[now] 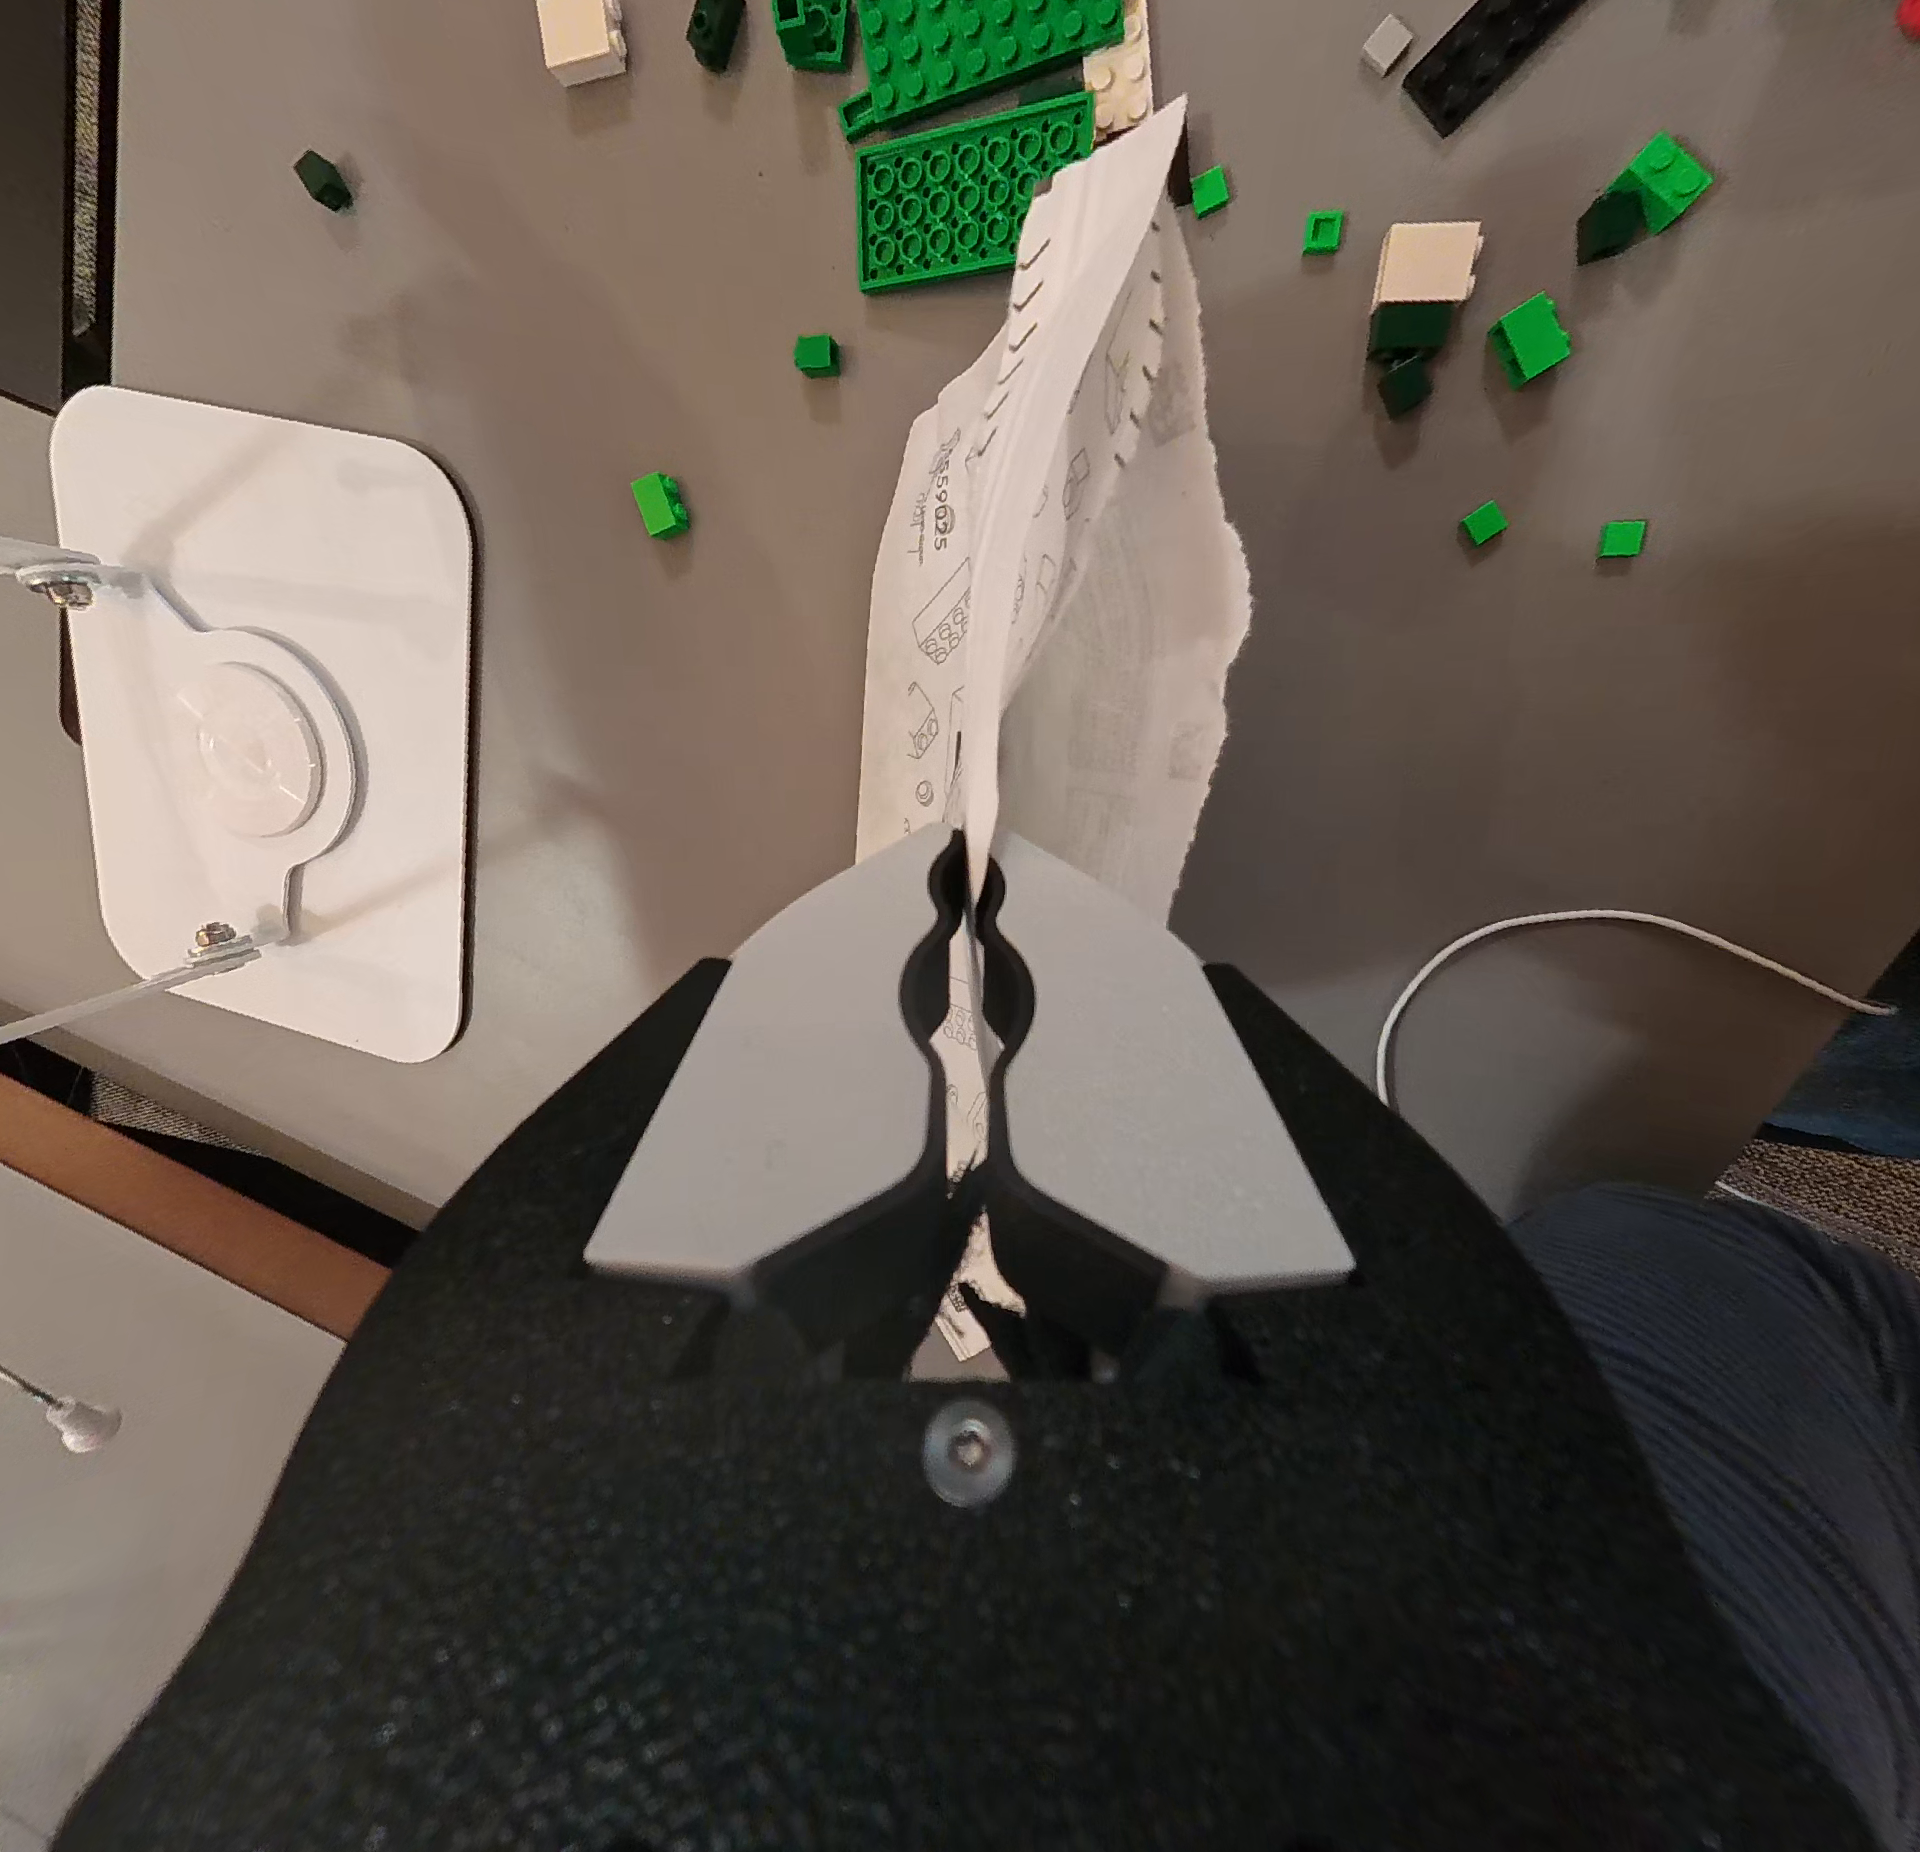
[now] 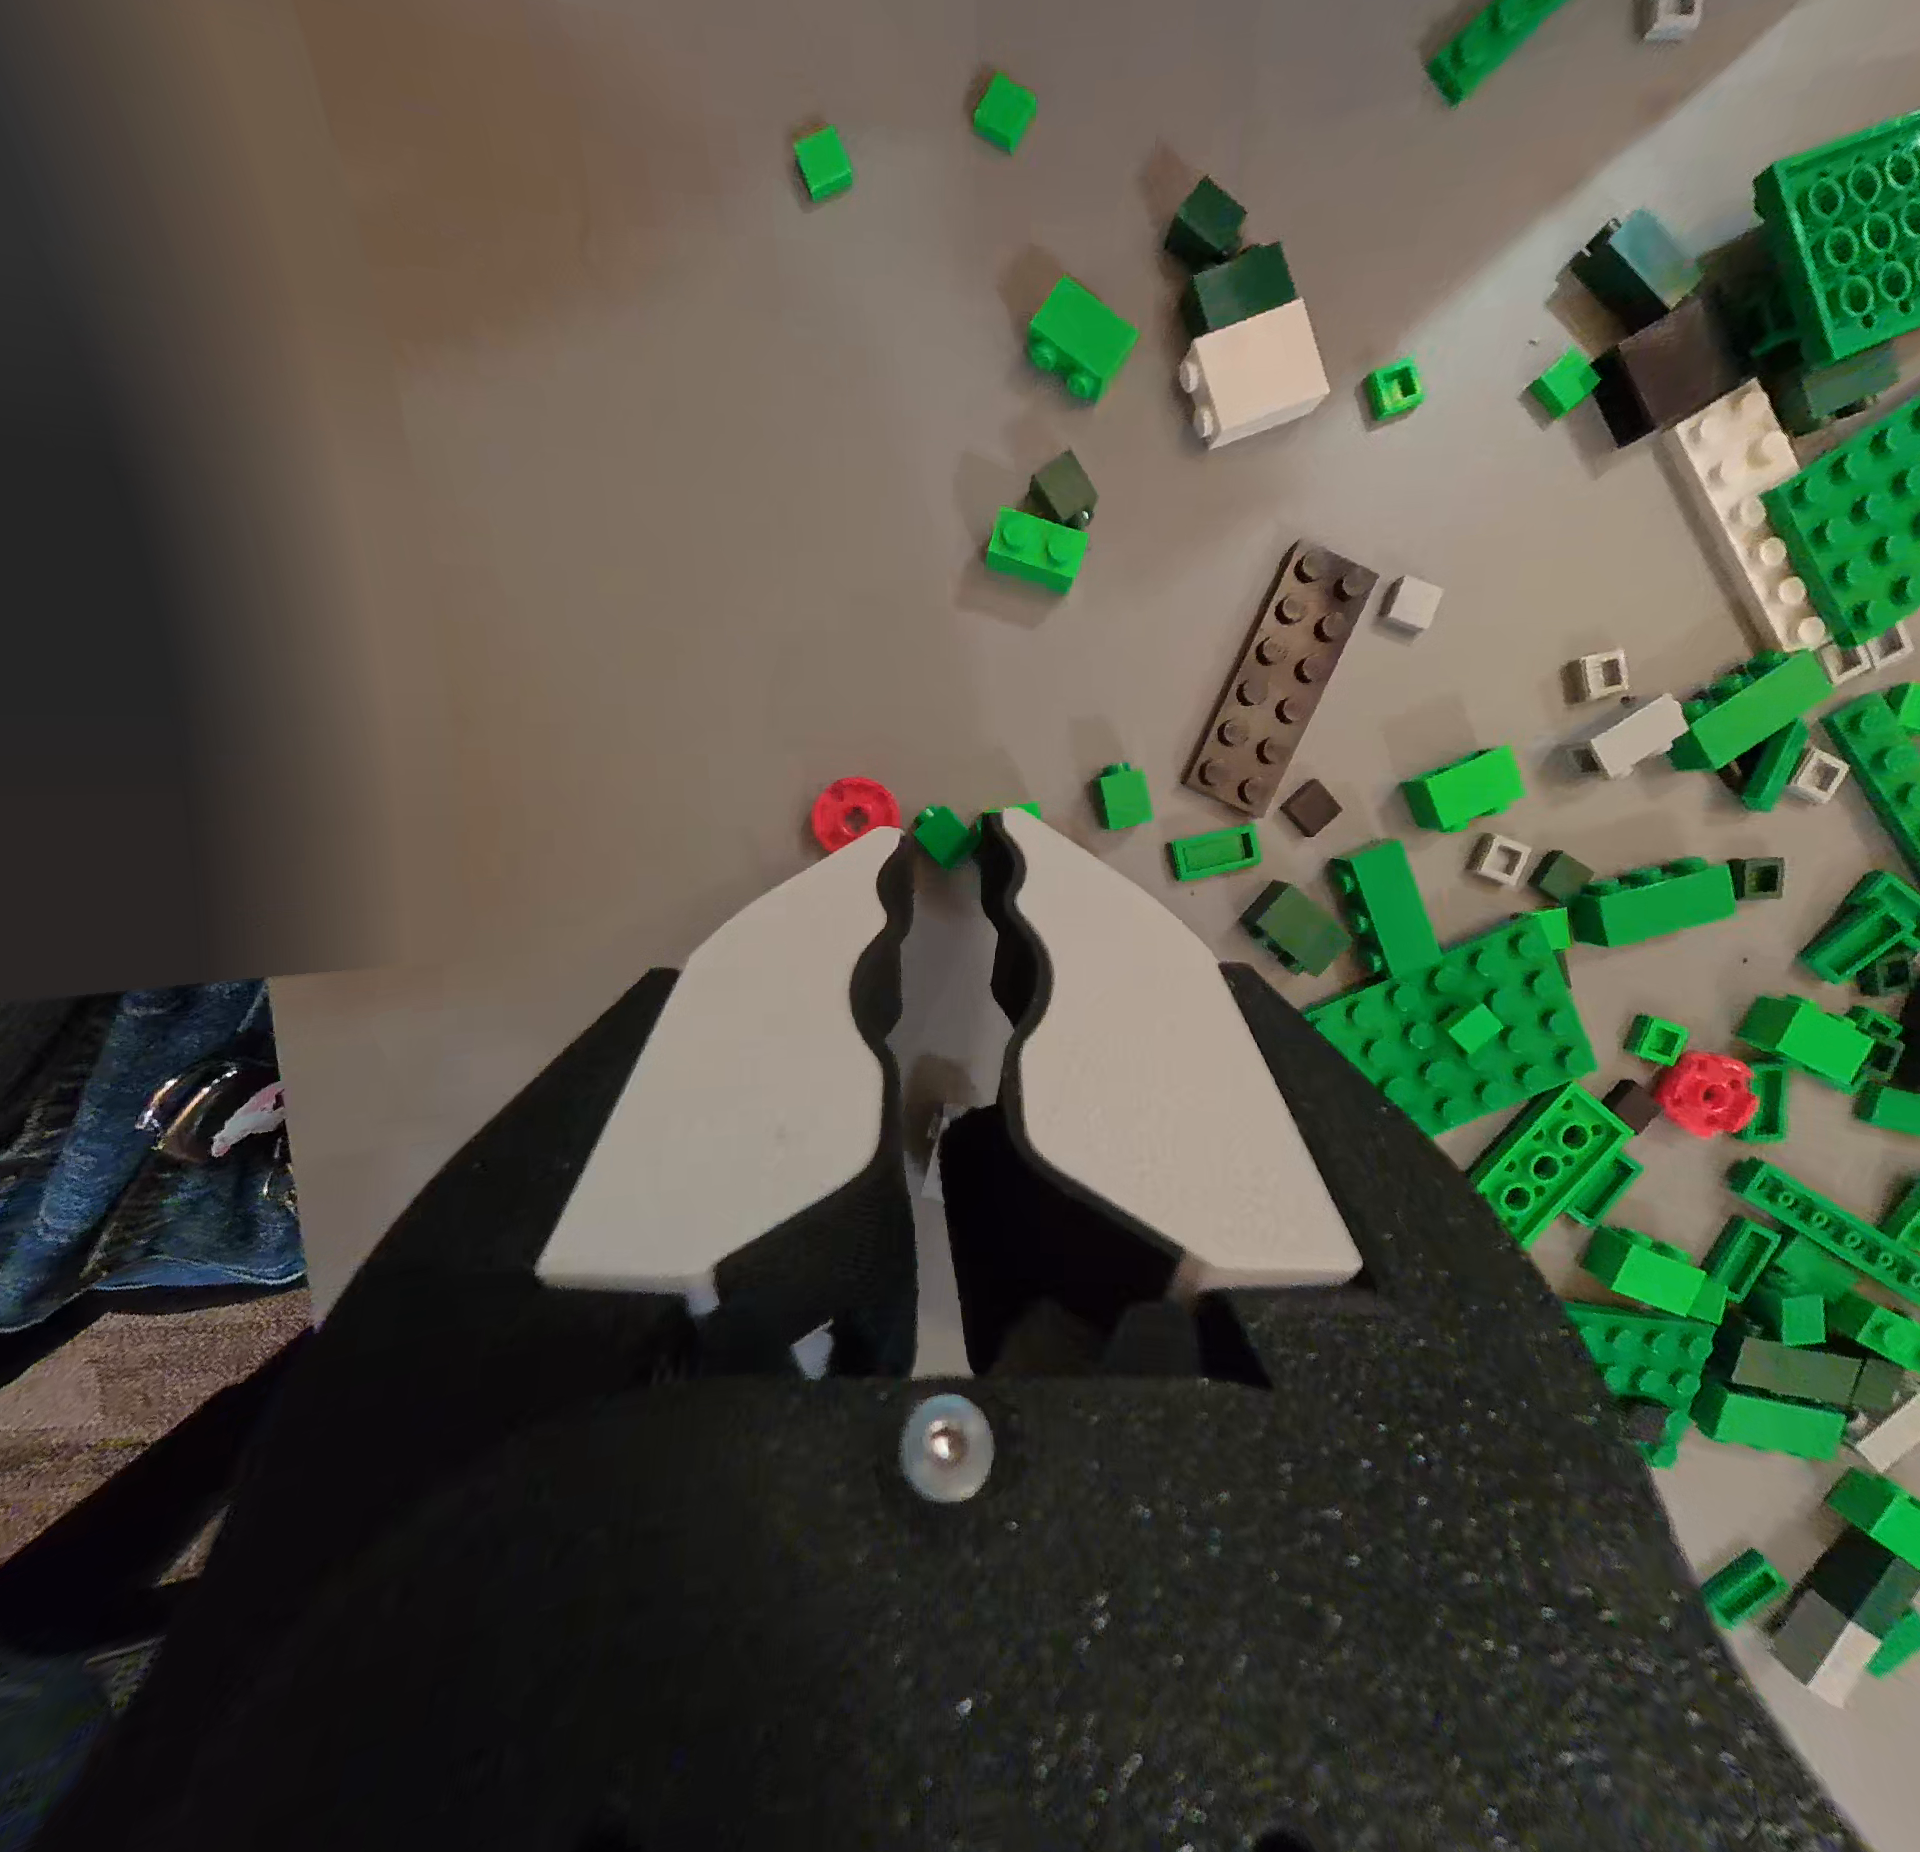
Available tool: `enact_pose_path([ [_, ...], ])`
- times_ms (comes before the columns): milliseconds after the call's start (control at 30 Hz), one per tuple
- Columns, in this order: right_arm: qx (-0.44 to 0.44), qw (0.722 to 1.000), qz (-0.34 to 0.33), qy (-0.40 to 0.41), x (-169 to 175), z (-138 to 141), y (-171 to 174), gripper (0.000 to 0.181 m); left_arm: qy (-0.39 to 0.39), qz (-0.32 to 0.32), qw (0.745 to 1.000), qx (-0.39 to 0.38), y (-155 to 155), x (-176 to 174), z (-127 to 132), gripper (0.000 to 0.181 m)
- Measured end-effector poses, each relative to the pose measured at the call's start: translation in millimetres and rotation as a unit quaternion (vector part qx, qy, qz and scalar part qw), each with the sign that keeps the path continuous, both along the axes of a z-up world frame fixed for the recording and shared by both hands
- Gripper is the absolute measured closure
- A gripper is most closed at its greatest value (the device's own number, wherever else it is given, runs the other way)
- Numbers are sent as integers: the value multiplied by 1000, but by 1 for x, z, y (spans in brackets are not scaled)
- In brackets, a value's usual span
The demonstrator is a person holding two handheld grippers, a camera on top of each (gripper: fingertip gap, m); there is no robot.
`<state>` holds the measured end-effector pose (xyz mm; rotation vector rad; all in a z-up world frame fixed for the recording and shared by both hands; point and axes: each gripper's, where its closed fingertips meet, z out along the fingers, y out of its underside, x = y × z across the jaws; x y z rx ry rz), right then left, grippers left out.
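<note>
Two grippers: our left gripper [image 1: 971, 867] is clamped on a white printed paper sheet [image 1: 1049, 514] above the grey table [image 1: 623, 659] — our right gripper [image 2: 948, 846], fingers slightly parted, nips a small green plastic brick [image 2: 943, 834] beside a red round stud [image 2: 854, 813].

The torn white printed paper sheet [image 1: 1049, 514] hides part of the upturned bright green studded plate [image 1: 961, 204] and the grey table behind it. The long black studded plate [image 1: 1507, 31] runs off the top edge. In the right wrist view, a small bright green brick [image 2: 943, 836] sits partly hidden between the grey fingertips, contact unclear; a smeared patch blurs the upper left
</note>
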<state>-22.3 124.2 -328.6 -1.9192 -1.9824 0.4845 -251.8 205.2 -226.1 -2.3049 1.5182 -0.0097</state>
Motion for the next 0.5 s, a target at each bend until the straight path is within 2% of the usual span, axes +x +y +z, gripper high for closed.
enact_pose_path([
  [300, 4, 999, 50, -10, -3, 2, -9, 166, -2, 0, 1000, 0, 0, 0, 0, 181],
  [500, 47, 993, 95, -46, -3, -2, -3, 166, -2, -1, 1000, -1, -1, 0, 0, 181],
])
